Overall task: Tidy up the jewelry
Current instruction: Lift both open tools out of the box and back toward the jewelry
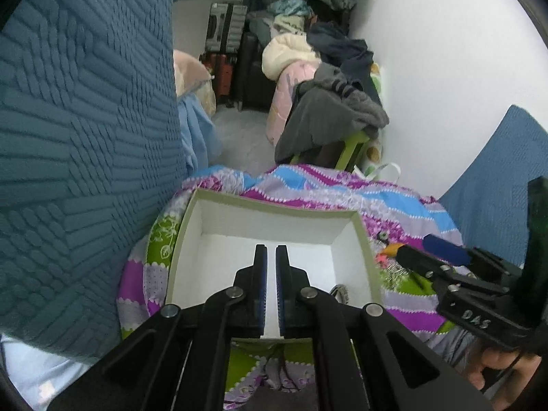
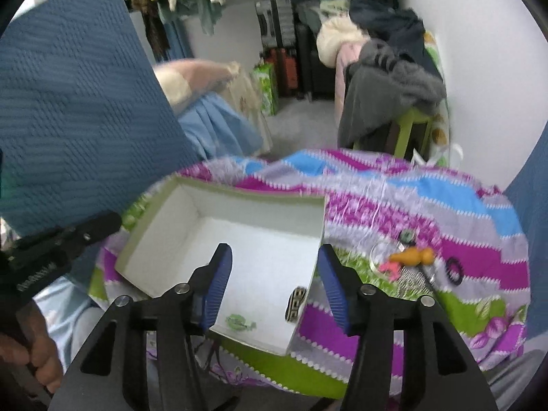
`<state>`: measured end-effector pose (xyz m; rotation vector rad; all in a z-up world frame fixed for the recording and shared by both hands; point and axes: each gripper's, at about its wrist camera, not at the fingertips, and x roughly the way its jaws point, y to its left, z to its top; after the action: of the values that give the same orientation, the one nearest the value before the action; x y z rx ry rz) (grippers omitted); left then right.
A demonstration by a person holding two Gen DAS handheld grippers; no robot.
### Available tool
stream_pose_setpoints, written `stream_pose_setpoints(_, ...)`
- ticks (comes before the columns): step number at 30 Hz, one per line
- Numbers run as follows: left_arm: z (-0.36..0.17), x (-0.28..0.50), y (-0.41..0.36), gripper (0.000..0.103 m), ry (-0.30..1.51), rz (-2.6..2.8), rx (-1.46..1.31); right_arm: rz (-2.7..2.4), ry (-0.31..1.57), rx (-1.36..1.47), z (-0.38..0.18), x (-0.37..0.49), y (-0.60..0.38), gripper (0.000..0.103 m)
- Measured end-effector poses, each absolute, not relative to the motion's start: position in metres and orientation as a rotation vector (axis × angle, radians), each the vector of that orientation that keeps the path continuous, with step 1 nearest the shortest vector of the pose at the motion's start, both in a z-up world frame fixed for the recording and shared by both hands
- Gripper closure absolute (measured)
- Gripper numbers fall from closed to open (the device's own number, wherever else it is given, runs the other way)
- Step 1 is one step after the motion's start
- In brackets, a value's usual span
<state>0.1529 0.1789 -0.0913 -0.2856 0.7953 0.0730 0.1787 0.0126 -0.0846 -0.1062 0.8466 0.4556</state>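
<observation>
Left hand-held gripper (image 1: 271, 253) pressed together, empty; right hand-held gripper (image 2: 274, 267) spread, empty, above the open white cardboard box (image 2: 191, 202) holding a patterned band (image 2: 295, 303) and green trinket (image 2: 239, 322). Remaining orange and pink jewelry (image 2: 411, 257) lies on the soft patterned bedspread (image 2: 462, 205); small pieces may slip from a pinch.

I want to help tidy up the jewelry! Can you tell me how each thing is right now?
box: open, no lid on
patterned bangle: inside the box
green piece: inside the box
orange piece: out on the quilt
pink piece: out on the quilt
black ring: out on the quilt
left gripper: shut, empty
right gripper: open, empty
</observation>
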Motion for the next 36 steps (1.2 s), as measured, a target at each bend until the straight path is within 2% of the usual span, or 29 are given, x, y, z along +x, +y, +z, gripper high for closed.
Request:
stream_pose_setpoints(5, -0.070, 0.148, 0.167, 0.097, 0.759, 0.093, -0.284, 0.472, 0.768, -0.125, -0.048, 0.171, -0.001, 0.044)
stream_pose_setpoints(6, -0.067, 0.148, 0.165, 0.088, 0.754, 0.102, -0.282, 0.478, 0.748, -0.128, -0.040, 0.169, -0.005, 0.043)
stream_pose_setpoints(7, -0.063, 0.147, 0.162, 0.066, 0.745, 0.115, -0.278, 0.480, 0.739, -0.131, -0.036, 0.168, -0.006, 0.043)
stream_pose_setpoints(8, -0.057, 0.145, 0.158, 0.054, 0.727, 0.130, -0.270, 0.479, 0.725, -0.136, -0.030, 0.166, -0.009, 0.043)
stream_pose_setpoints(9, -0.052, 0.144, 0.156, 0.036, 0.710, 0.137, -0.259, 0.476, 0.708, -0.144, -0.023, 0.165, -0.013, 0.042)
stream_pose_setpoints(10, -0.046, 0.141, 0.151, 0.030, 0.685, 0.140, -0.243, 0.476, 0.701, -0.146, -0.020, 0.164, -0.015, 0.042)
stream_pose_setpoints(15, -0.029, 0.135, 0.130, 0.029, 0.661, 0.138, -0.220, 0.475, 0.653, -0.136, 0.000, 0.159, -0.035, 0.041)
stream_pose_setpoints(16, -0.025, 0.134, 0.126, 0.024, 0.656, 0.138, -0.216, 0.474, 0.645, -0.136, 0.002, 0.158, -0.039, 0.041)
stream_pose_setpoints(18, -0.017, 0.130, 0.117, 0.020, 0.636, 0.144, -0.203, 0.469, 0.622, -0.140, 0.009, 0.154, -0.048, 0.041)
stream_pose_setpoints(26, 0.007, 0.118, 0.087, 0.019, 0.574, 0.130, -0.218, 0.449, 0.583, -0.123, 0.018, 0.143, -0.083, 0.038)
stream_pose_setpoints(30, 0.008, 0.116, 0.075, 0.013, 0.563, 0.127, -0.238, 0.441, 0.580, -0.113, 0.016, 0.139, -0.102, 0.026)
stream_pose_setpoints(36, -0.002, 0.117, 0.055, 0.013, 0.580, 0.149, -0.207, 0.416, 0.580, -0.112, 0.007, 0.134, -0.124, 0.010)
